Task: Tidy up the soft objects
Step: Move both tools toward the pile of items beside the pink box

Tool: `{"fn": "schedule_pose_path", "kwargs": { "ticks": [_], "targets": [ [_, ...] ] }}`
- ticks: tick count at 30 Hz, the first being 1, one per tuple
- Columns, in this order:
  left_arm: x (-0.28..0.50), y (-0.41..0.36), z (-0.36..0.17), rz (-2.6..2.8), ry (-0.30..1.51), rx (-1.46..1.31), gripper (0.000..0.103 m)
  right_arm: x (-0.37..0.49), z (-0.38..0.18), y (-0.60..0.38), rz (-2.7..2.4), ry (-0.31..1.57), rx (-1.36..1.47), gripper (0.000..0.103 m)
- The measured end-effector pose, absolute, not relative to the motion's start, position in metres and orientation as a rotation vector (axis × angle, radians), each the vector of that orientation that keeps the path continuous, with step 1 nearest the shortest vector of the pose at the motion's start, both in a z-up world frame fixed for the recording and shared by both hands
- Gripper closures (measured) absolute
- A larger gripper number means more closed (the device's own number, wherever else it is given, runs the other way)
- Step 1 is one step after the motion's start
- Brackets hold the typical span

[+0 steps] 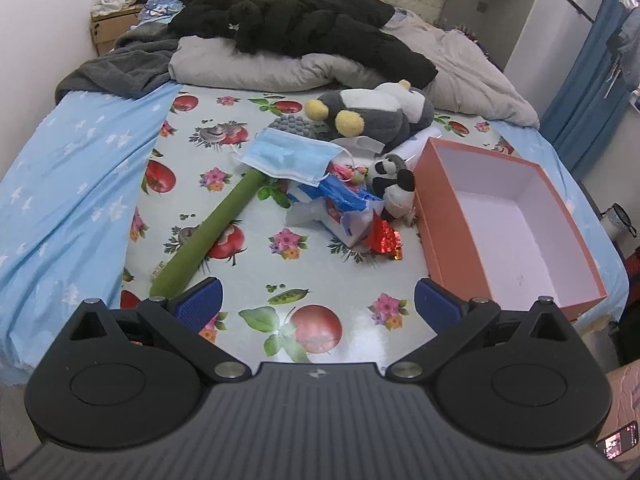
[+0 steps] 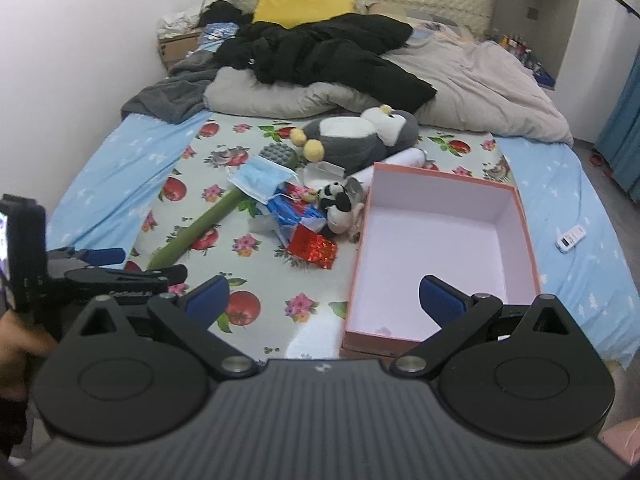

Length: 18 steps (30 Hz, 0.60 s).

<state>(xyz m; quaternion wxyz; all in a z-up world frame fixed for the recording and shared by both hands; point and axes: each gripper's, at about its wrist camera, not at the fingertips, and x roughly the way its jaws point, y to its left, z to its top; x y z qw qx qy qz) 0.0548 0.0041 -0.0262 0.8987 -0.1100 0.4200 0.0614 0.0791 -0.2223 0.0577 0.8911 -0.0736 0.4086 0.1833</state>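
A pile of soft things lies on the fruit-print cloth [image 1: 248, 264] on the bed: a grey penguin plush [image 1: 376, 114] [image 2: 356, 140], a small panda plush [image 1: 394, 186] [image 2: 340, 204], a blue face mask [image 1: 288, 156] [image 2: 262, 178], a green massage stick [image 1: 208, 232] [image 2: 200, 228] and a red foil packet [image 1: 386, 238] [image 2: 312, 246]. An empty pink box [image 1: 508, 220] [image 2: 440, 252] stands to the right of the pile. My left gripper [image 1: 318, 300] is open and empty over the cloth's near edge. My right gripper [image 2: 324, 300] is open and empty at the box's near left corner.
Blue and white plastic packaging [image 1: 340, 204] lies under the mask. A black jacket [image 1: 304, 24] and grey duvet [image 1: 460, 60] cover the far half of the bed. A white remote [image 2: 570, 238] lies on the blue sheet at the right. The left gripper shows in the right wrist view [image 2: 100, 268].
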Motion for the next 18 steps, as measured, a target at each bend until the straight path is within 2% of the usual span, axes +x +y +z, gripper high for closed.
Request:
{"fn": "schedule_pose_path", "kwargs": {
  "ticks": [11, 18],
  "targets": [
    [0.059, 0.002, -0.029, 0.104, 0.880, -0.242, 0.000, 0.088, 0.070, -0.221, 0.375, 0.816, -0.128, 0.000],
    [0.064, 0.003, -0.032, 0.093, 0.880, -0.245, 0.000, 0.089, 0.055, -0.207, 0.420, 0.836, -0.181, 0.000]
  ]
}}
